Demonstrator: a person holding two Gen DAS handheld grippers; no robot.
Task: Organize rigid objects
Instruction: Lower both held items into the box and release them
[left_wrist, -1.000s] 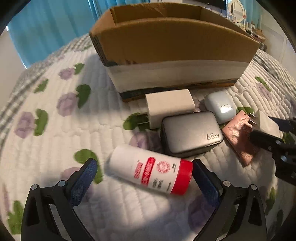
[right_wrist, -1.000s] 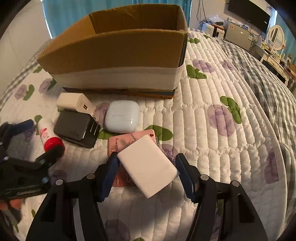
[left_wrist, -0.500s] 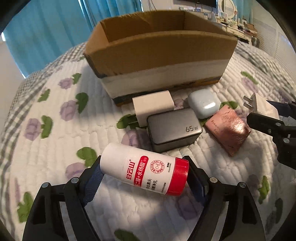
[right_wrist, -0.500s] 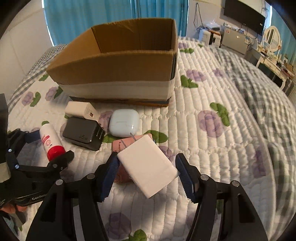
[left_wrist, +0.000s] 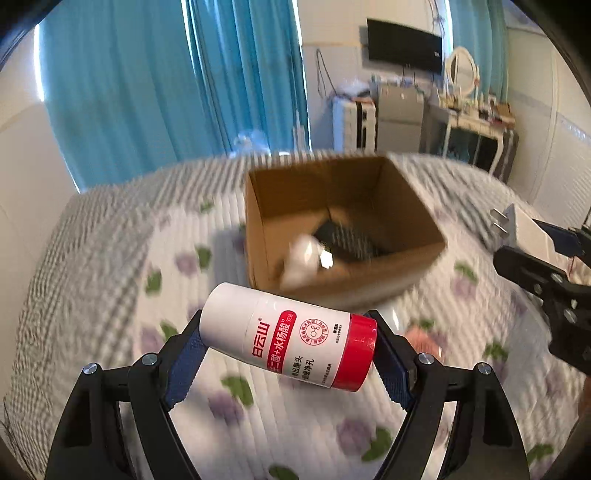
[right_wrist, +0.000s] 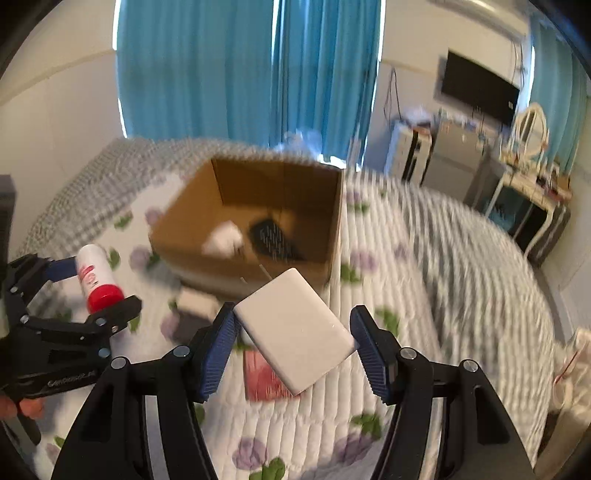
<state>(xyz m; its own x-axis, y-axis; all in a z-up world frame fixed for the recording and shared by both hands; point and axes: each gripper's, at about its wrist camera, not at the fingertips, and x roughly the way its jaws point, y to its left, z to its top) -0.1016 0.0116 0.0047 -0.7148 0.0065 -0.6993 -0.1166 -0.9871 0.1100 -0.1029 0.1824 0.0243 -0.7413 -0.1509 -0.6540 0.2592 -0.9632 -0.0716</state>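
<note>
Compared with earlier, we see the left gripper (left_wrist: 288, 349) grasping the bottle (left_wrist: 290, 341) and the right gripper (right_wrist: 293, 343) grasping the white charger (right_wrist: 293, 334), both raised above the quilt (left_wrist: 110, 266) toward the box (left_wrist: 343, 229).

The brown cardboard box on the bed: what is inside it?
Inside the brown cardboard box lie a blurred white object and a black ridged object. The near wall hides the floor behind it.

Both held aloft, the left gripper (left_wrist: 288, 350) and right gripper (right_wrist: 293, 343) each clamp something between blue-padded fingers.
</note>
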